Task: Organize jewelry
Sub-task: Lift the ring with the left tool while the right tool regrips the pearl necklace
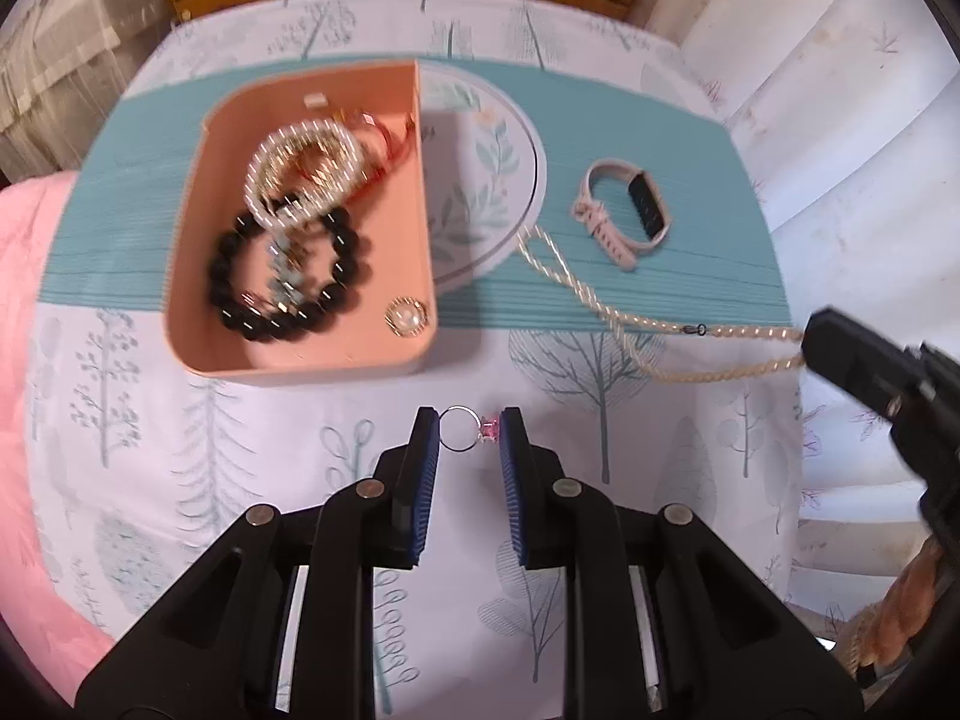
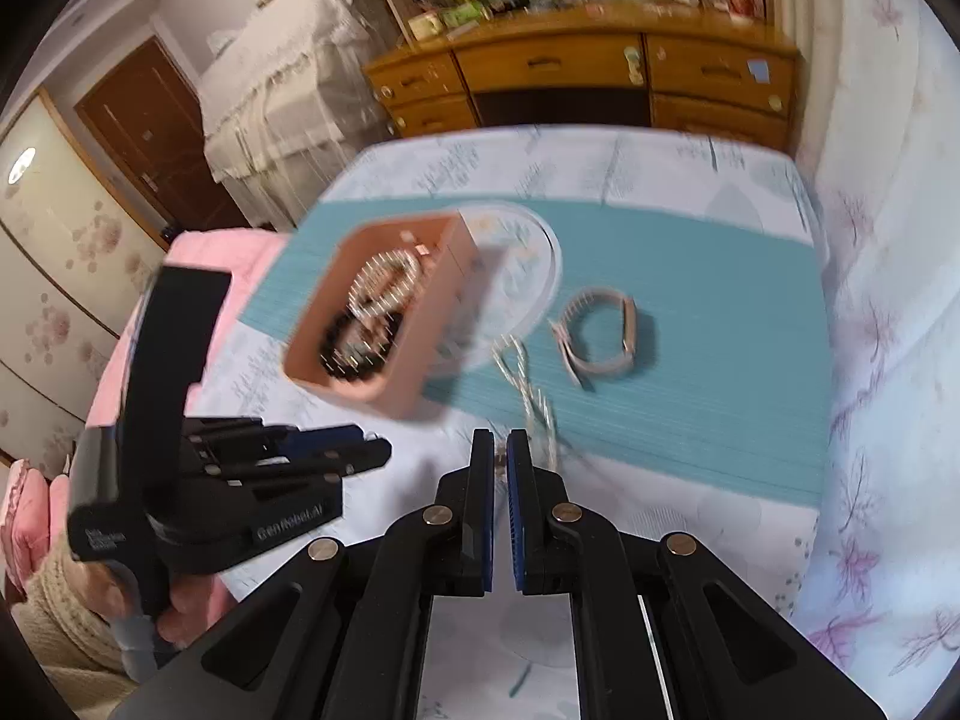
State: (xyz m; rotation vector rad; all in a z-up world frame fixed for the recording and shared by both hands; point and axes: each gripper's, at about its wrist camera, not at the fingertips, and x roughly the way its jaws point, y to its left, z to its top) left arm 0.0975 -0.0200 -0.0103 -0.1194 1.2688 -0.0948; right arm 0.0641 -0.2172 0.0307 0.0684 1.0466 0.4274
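Left gripper (image 1: 462,429): clamps one pink-stone ring (image 1: 465,429).
Right gripper (image 2: 500,450): pinches one twisted rope necklace (image 1: 606,312).
Peach box (image 1: 414,228): several bracelets.
Watch (image 1: 624,213): one, on teal mat (image 1: 690,276).
Surface: tree-print cloth (image 1: 240,450); wooden dresser (image 2: 570,78) behind.

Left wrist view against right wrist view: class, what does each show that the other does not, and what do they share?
Only the left wrist view shows the ring pinched in the left gripper and a pearl brooch in the box. Only the right wrist view shows the door and the hand holding the left gripper. Both show the box, plate, watch and rope chain, which the right gripper grips.
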